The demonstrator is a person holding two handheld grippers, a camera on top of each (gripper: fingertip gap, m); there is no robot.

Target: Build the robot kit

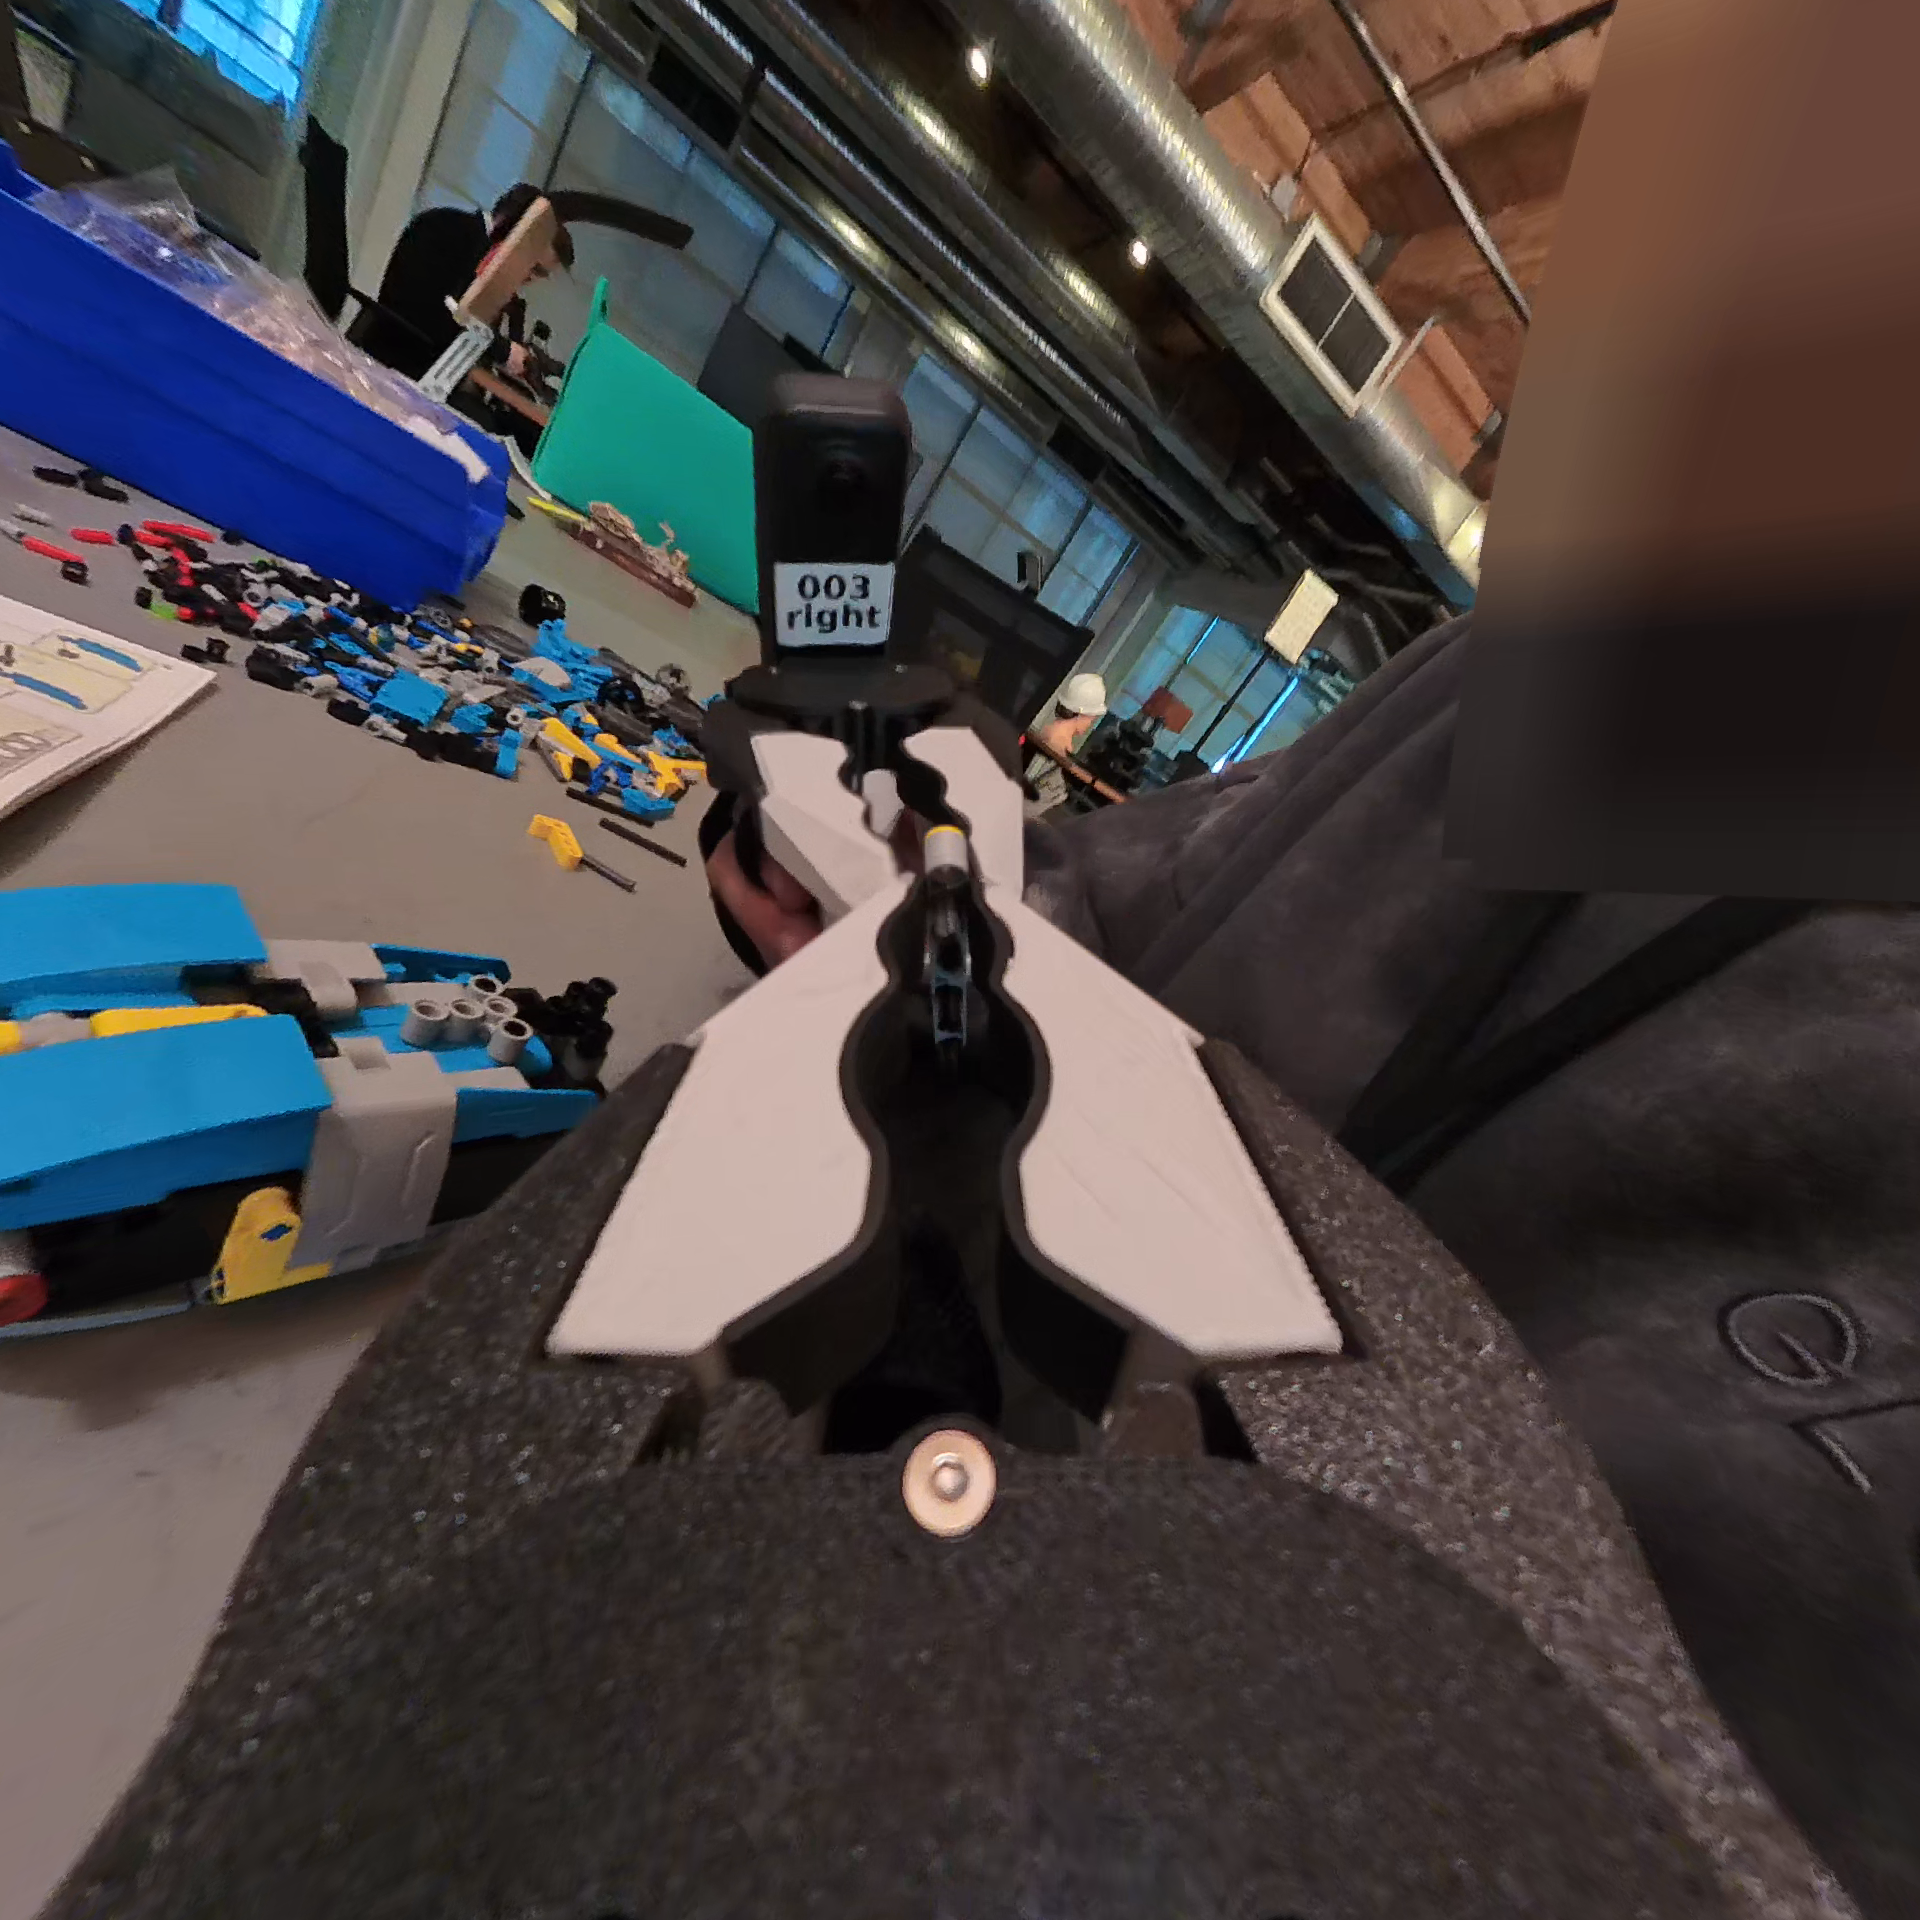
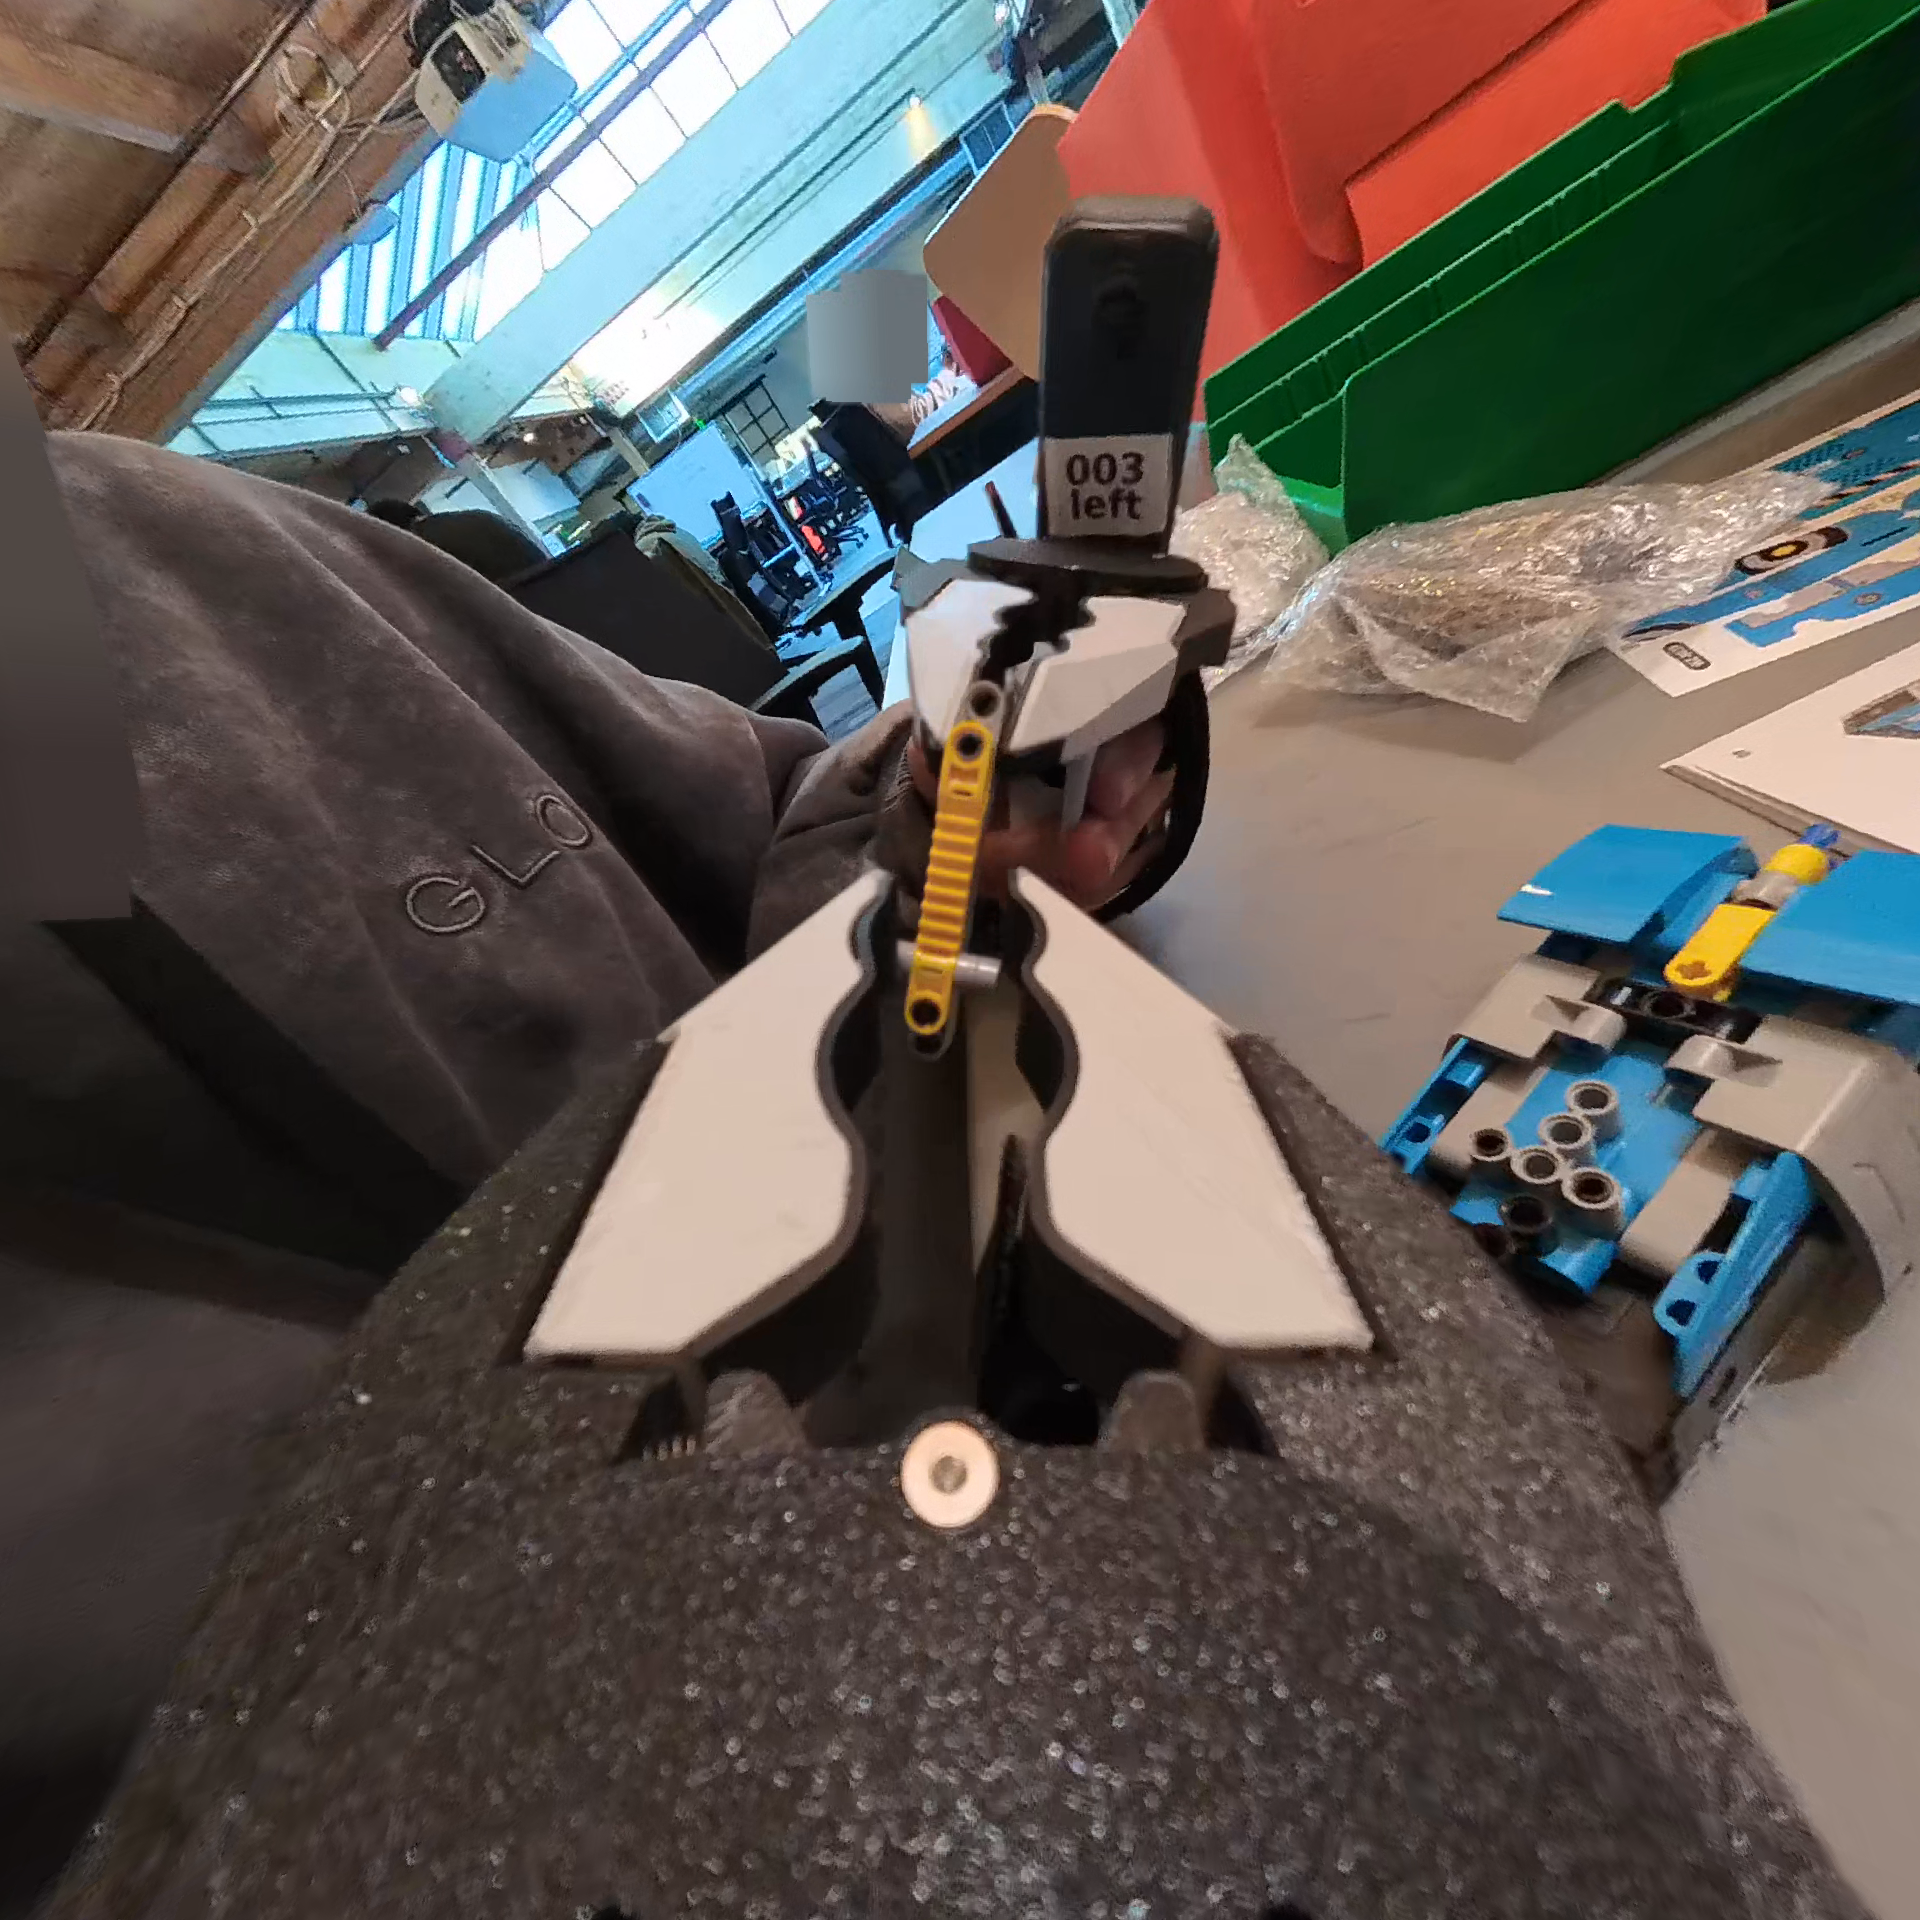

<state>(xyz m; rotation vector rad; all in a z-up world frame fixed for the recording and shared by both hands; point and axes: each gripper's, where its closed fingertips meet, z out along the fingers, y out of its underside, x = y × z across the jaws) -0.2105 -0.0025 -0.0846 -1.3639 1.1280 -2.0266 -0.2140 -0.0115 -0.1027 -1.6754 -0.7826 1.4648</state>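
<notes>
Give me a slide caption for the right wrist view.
Two handheld grippers meet over a yellow toothed rack piece, beside a half-built blue brick model.

A white label [image 1: 833,605] with black print is showing on the black camera [image 1: 836,468] above the right claw [image 1: 914,831]. A matching label [image 2: 1104,486] is facing us over the left claw [image 2: 992,717]. Stitched lettering [image 2: 488,883] is running across the grey sweatshirt [image 2: 364,675]. Printed sheets [image 2: 1818,748] are lying on the worktop [image 2: 1351,831], their print too small to read.
</notes>
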